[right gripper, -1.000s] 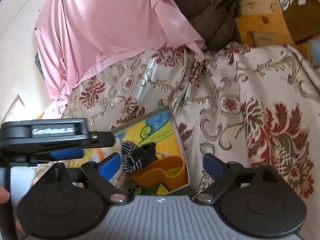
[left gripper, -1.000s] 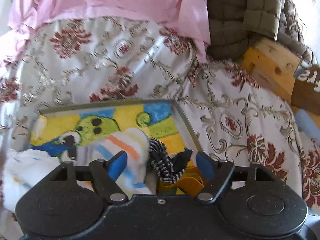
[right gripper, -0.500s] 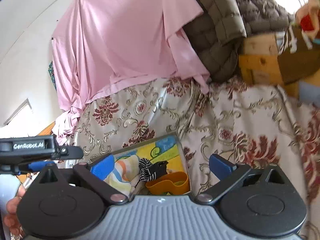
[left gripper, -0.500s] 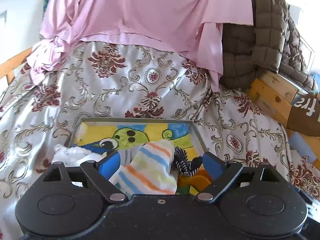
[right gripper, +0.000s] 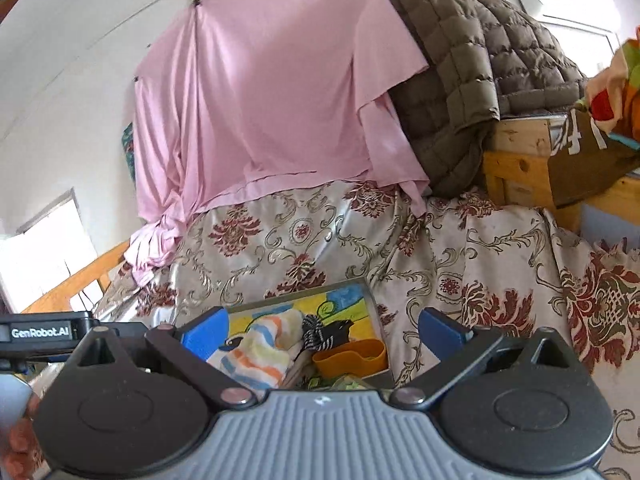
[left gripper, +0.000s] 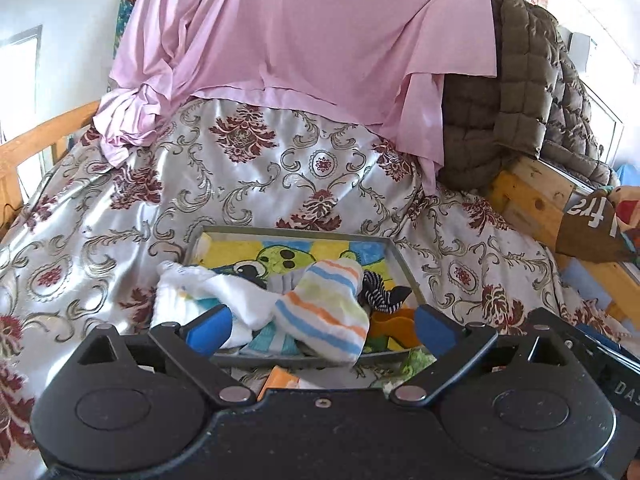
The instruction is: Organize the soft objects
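1. While both grippers hang above the near edge of the bed, the left gripper [left gripper: 320, 326] has its blue fingers [left gripper: 208, 328] spread wide, nothing pinched between them.
2. Right gripper [right gripper: 322, 330] is likewise spread apart, its blue fingers [right gripper: 440, 330] holding nothing, with the tray showing between them.
3. On the floral bedspread [left gripper: 260, 176] sits a shallow grey tray [left gripper: 288, 231] lined with a bright cartoon picture in yellow, green and blue.
4. A striped sock [left gripper: 324, 312], pastel with orange, blue and yellow bands, lies across the middle of the tray and droops over its near rim.
5. Left of it, a white cloth [left gripper: 192, 288] spills over the tray's left edge onto the bedspread.
6. Right of the striped sock, touching it, lies a black-and-white sock [left gripper: 380, 290], bunched up.
7. Just near of that one, in the tray's near right corner, stands an orange cup [right gripper: 352, 358], open side up; what lies inside it I cannot tell.
8. At the far side a pink sheet [left gripper: 304, 40] hangs down and meets the bedspread.
9. To the right of the sheet a brown quilted jacket [right gripper: 472, 60] is draped over a wooden frame [right gripper: 516, 160].
10. From the right wrist view, the left gripper's black body with its white lettering shows at the far left edge, beside the tray.
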`<state>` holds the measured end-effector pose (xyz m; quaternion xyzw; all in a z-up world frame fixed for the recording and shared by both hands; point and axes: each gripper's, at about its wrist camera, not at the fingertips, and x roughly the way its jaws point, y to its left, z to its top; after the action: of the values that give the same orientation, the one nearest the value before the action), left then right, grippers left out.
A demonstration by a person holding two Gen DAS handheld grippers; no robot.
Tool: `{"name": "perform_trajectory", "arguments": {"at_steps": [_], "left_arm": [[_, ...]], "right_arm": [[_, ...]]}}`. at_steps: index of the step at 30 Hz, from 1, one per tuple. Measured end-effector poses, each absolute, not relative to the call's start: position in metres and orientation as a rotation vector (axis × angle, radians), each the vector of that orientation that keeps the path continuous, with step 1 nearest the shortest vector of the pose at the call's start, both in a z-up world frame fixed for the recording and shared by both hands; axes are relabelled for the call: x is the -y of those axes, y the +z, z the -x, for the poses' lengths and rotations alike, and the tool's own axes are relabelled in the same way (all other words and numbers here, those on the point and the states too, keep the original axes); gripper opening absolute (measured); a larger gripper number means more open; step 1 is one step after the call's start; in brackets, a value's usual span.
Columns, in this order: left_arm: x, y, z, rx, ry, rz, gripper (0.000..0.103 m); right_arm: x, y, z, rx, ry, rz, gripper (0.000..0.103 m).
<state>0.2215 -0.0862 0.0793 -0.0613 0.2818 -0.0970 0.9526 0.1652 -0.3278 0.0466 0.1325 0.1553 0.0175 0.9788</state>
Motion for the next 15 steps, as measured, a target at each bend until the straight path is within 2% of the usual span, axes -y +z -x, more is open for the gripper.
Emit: {"name": "perform_trajectory", "arguments": {"at_steps": [15], "left_arm": [[0.05,0.063,-0.148,-0.459,-0.132,0.154,0.102]], "right_arm": [[0.293,0.033,-0.112,-0.314,0.051,-0.241,0.103]]}}
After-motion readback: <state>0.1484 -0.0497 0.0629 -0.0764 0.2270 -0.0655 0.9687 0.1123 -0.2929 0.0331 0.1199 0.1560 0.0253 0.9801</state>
